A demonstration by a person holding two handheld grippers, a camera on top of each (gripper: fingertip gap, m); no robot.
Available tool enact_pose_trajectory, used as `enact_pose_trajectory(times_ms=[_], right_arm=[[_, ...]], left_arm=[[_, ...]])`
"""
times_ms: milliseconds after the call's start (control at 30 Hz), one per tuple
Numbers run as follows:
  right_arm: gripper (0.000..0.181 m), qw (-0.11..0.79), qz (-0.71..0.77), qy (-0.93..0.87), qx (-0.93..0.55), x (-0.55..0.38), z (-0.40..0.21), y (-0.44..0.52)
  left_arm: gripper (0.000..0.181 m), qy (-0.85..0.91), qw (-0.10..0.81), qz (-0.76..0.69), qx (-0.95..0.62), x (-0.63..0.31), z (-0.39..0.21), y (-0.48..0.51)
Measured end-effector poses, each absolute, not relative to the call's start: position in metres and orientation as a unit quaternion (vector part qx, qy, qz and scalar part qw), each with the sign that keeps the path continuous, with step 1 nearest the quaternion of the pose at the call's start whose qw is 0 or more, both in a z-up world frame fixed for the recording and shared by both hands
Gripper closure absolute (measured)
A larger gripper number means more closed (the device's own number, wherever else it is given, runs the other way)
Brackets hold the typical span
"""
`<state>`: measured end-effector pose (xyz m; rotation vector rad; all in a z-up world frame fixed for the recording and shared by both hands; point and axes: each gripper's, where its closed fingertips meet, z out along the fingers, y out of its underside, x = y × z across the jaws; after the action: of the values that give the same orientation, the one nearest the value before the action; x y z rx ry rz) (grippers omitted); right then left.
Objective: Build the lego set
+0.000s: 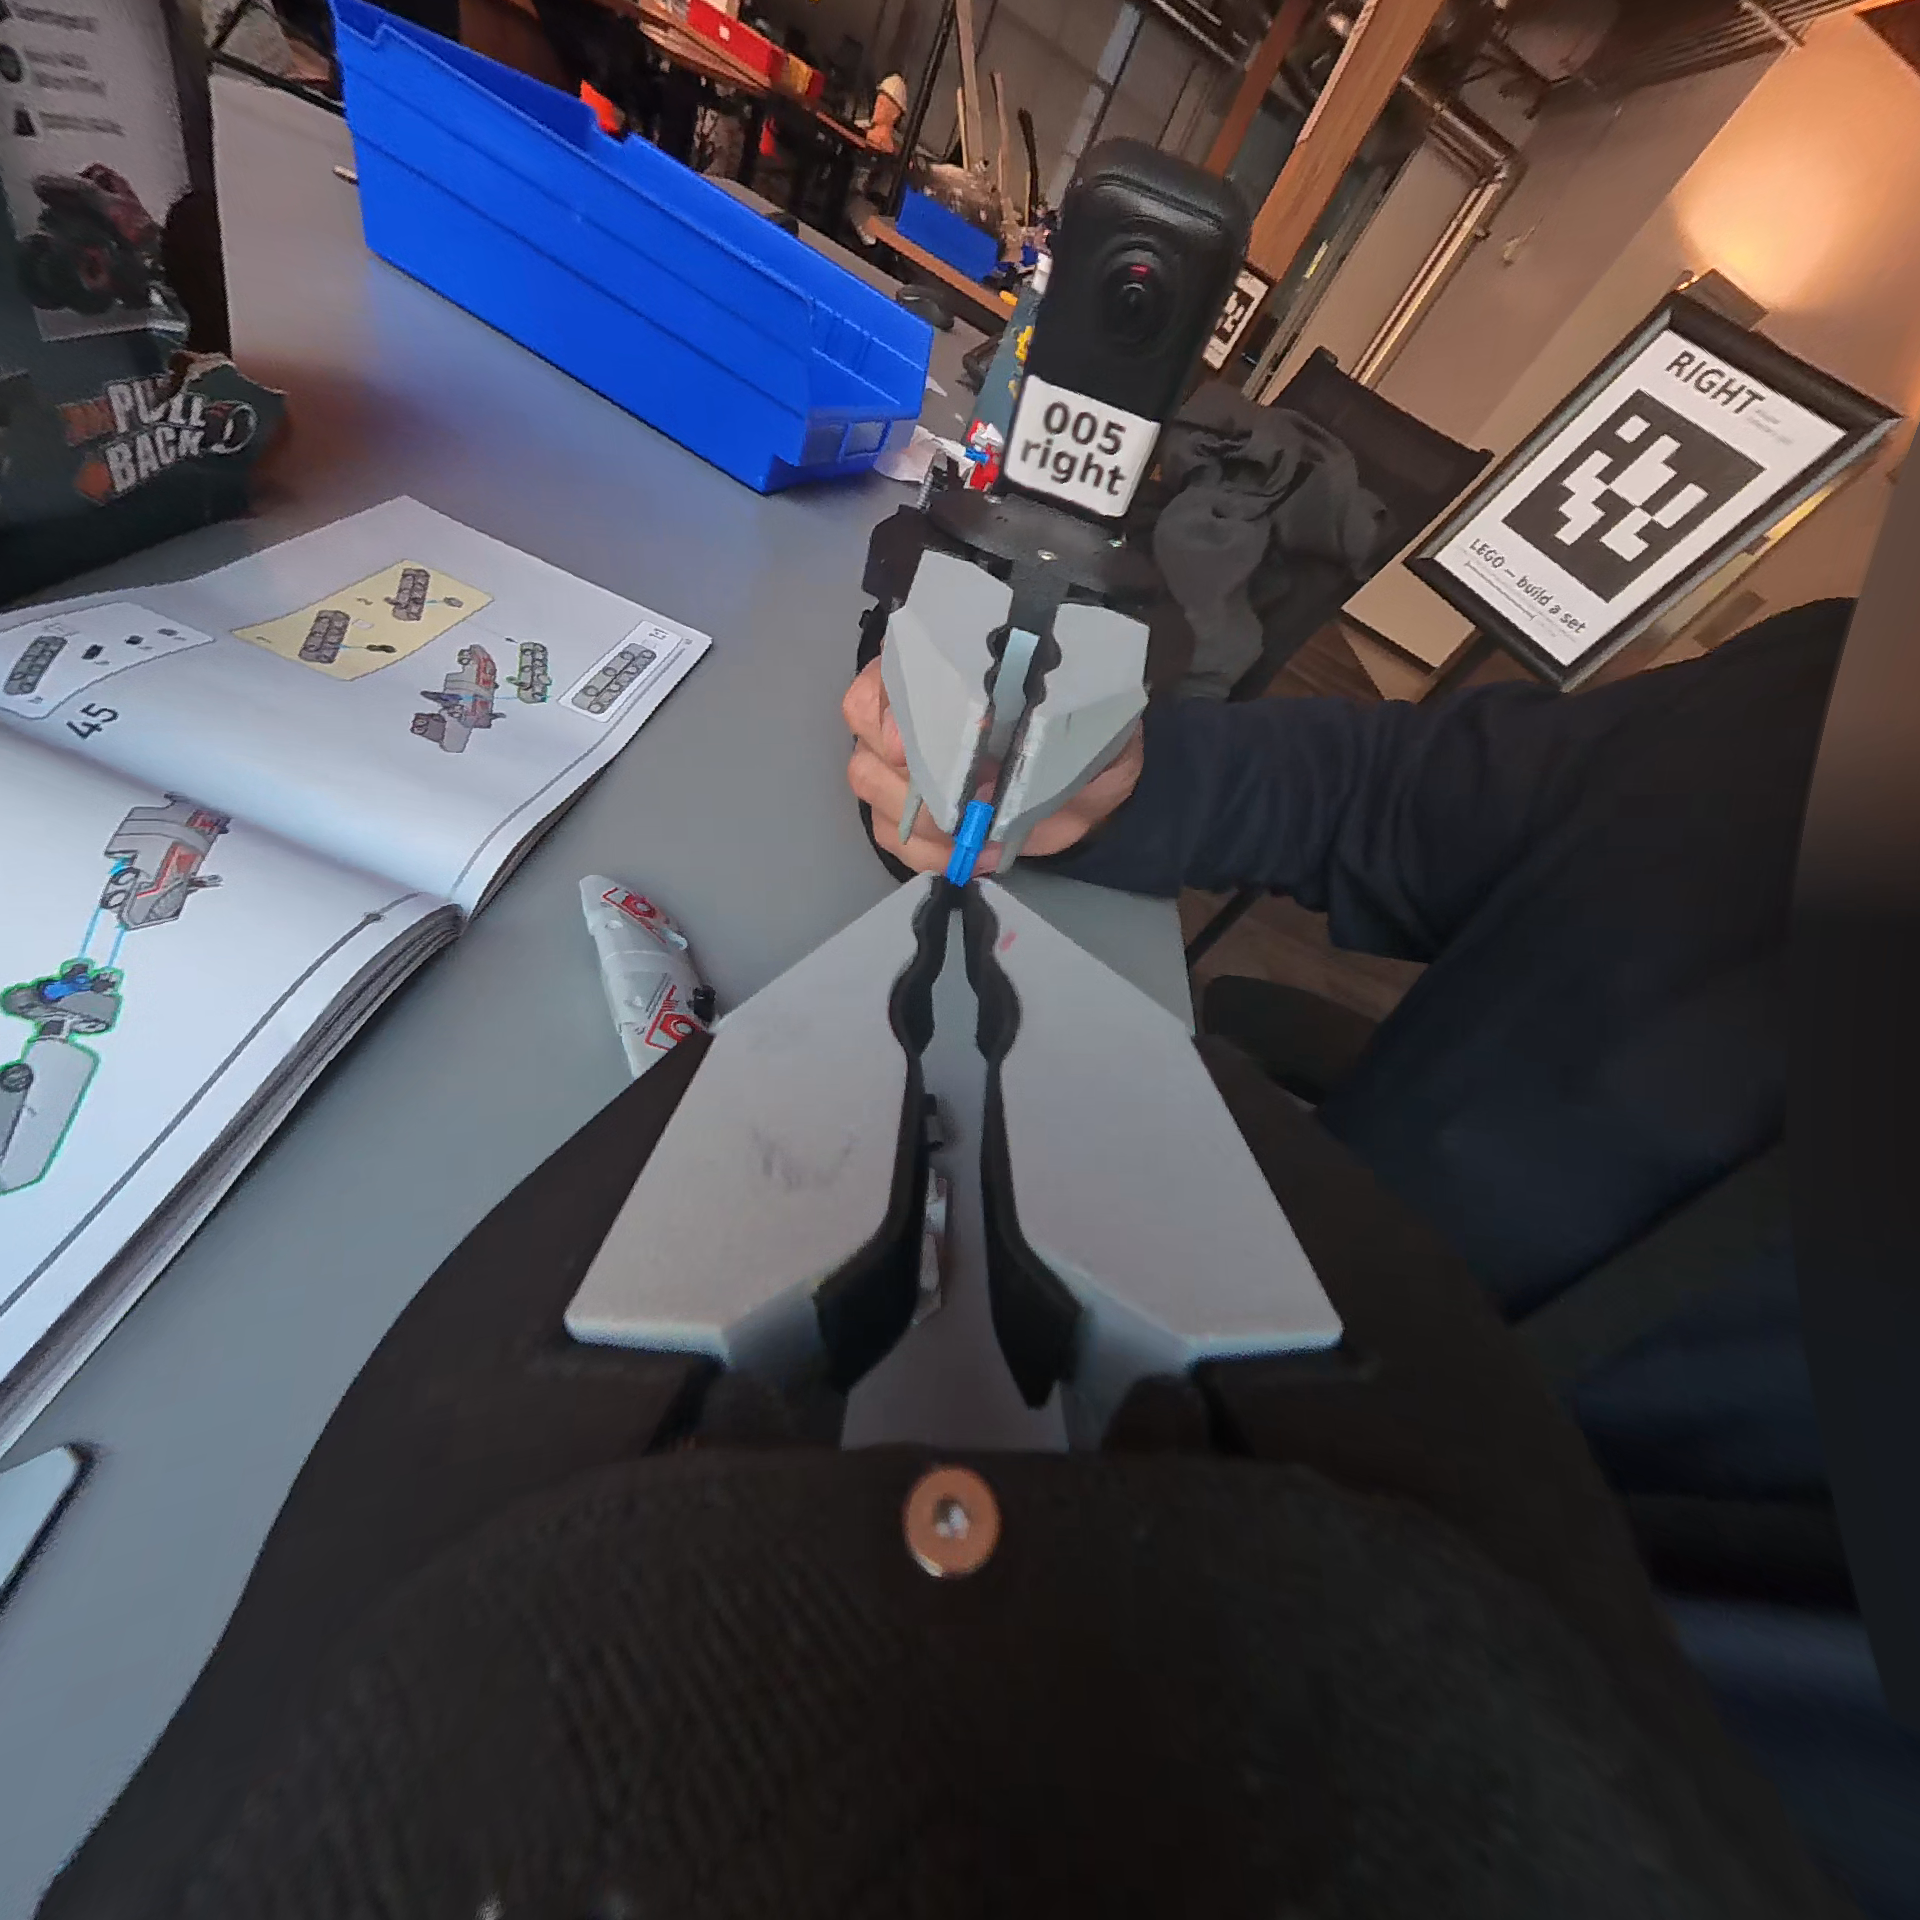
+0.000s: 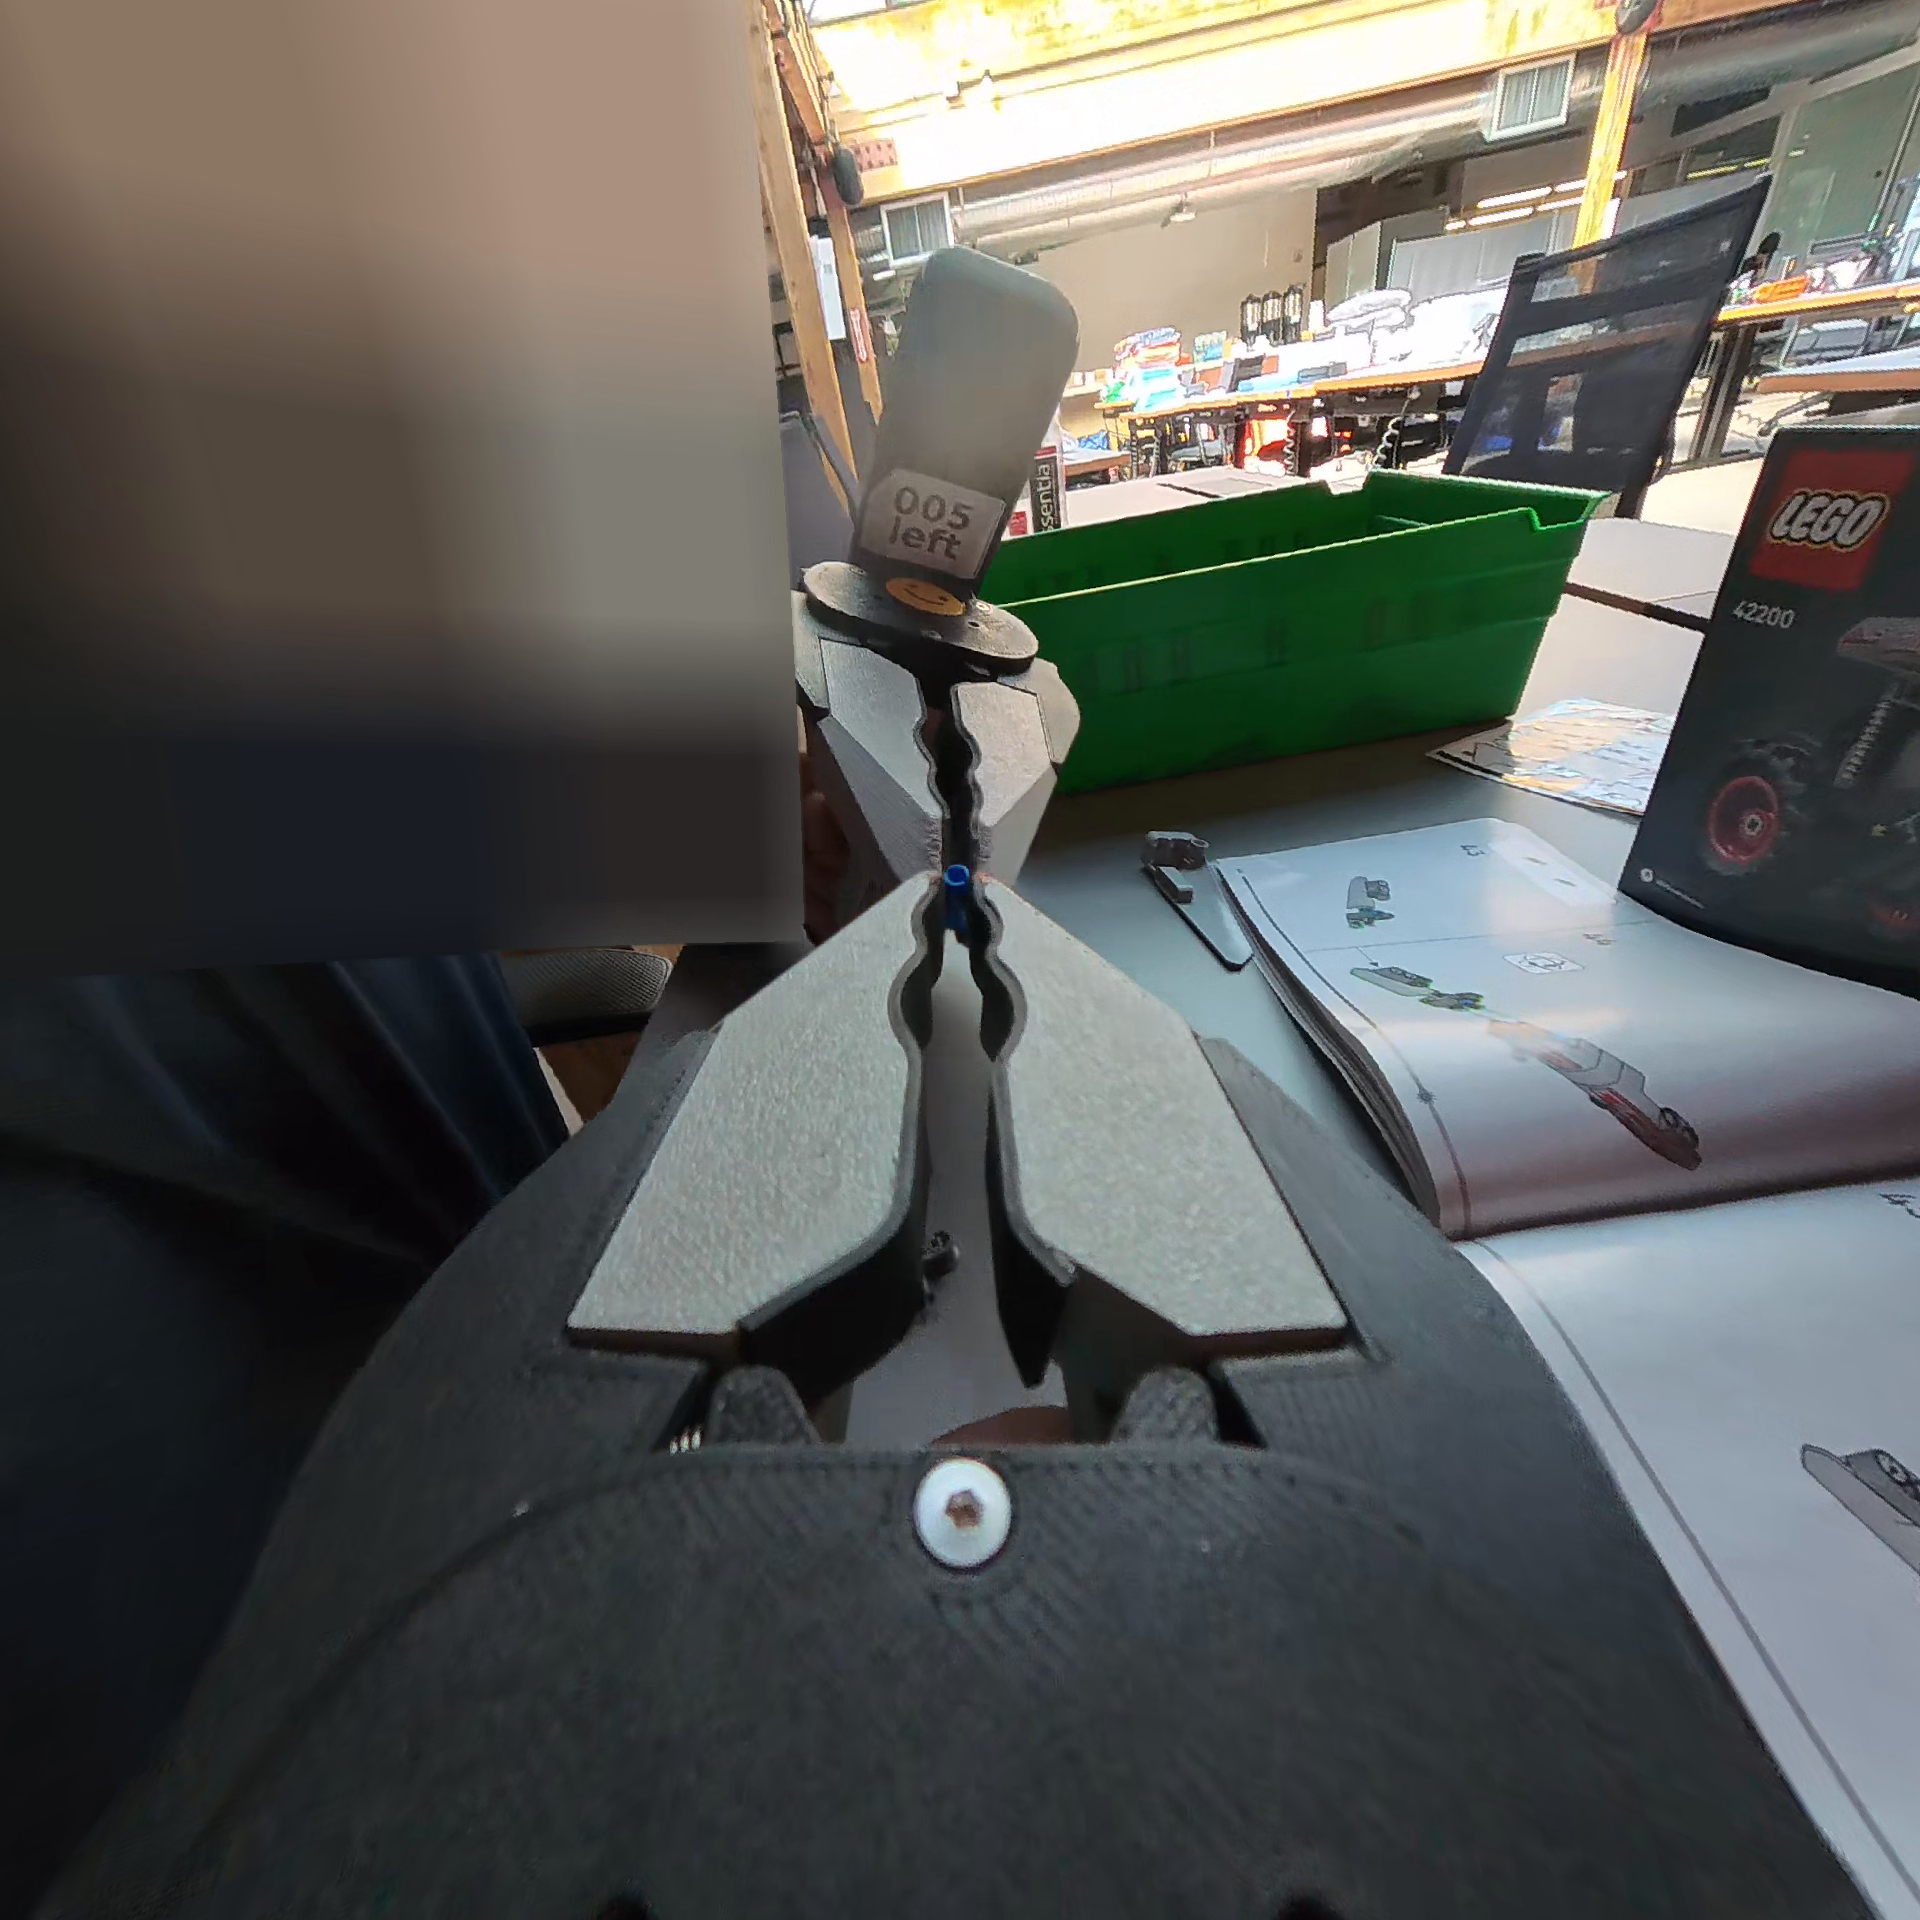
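A small blue Lego pin (image 1: 966,840) is held in the air between the two gripper tips, which meet nose to nose. My right gripper (image 1: 961,831) faces the left wrist camera and is shut on the pin's upper part. My left gripper (image 1: 954,883) is shut, with its tips pinching the pin's lower end. In the right wrist view the pin (image 2: 957,902) sits between my right gripper's tips (image 2: 953,891), and the left gripper (image 2: 961,854) meets it from the far side. A grey Lego body part with red stickers (image 1: 649,966) lies on the table below.
The open instruction booklet (image 1: 312,748) (image 2: 1507,1039) lies on the grey table (image 1: 644,644). A blue bin (image 1: 623,260) stands behind it, a green bin (image 2: 1299,644) and the Lego box (image 2: 1818,675) on the other side. A loose grey piece (image 2: 1184,883) lies by the booklet. A framed marker sign (image 1: 1652,488) stands beyond the table. The grippers are tip to tip, or close to it.
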<state>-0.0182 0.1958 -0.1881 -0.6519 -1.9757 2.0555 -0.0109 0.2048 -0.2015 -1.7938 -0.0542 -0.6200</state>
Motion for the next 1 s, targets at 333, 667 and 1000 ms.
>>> enact_pose_trajectory(times_ms=[333, 667, 1000], right_arm=[[0.181, 0.112, 0.701, -0.664, -0.236, -0.023, -0.188, 0.203], [0.181, 0.100, 0.715, -0.641, -0.260, -0.027, -0.182, 0.213], [0.181, 0.103, 0.695, -0.666, -0.249, -0.023, -0.189, 0.207]], left_arm=[[0.181, -0.030, 0.579, -0.255, -0.774, -0.014, -0.204, 0.206], [0.175, -0.042, 0.575, -0.238, -0.782, -0.021, -0.209, 0.208], [0.175, -0.025, 0.579, -0.242, -0.778, -0.013, -0.207, 0.209]])
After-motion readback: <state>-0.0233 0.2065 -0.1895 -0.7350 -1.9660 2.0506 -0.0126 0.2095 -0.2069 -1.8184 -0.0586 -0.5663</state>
